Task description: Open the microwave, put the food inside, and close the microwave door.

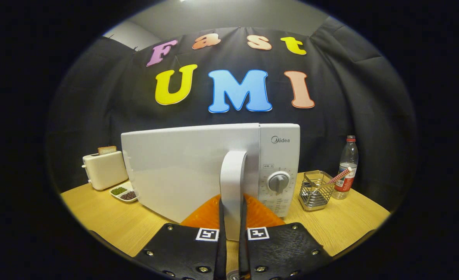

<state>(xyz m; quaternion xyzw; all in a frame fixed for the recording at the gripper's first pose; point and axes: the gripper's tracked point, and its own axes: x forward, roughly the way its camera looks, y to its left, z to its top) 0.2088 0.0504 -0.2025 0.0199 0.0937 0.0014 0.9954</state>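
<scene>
1. Gripper view, looking along the tool point(232, 233): its two fingers are pinched on the white vertical door handle point(233, 186), one on each side, so it's clamped tight on that.
2. One white boxy microwave point(198, 167) stands on the light wooden desk point(105, 217), long axis running side to side. Its door has swung part way out toward the camera from the left hinge. The handle runs up and down.
3. One round grey dial point(278, 182) sits on the control panel, right of the handle.
4. One orange ribbed thing point(260, 214) peeks out just behind the fingers, under the handle. Can't tell what it is exactly.
5. Left of the microwave: one cream toaster point(104, 169) with one slice of bread point(107, 149) sticking up, and one white two-compartment dish point(123, 193) holding green and dark bits.
6. Right side: one wire mesh metal basket point(315, 190), with one clear plastic bottle with a red cap point(348, 167) just beside it.
</scene>
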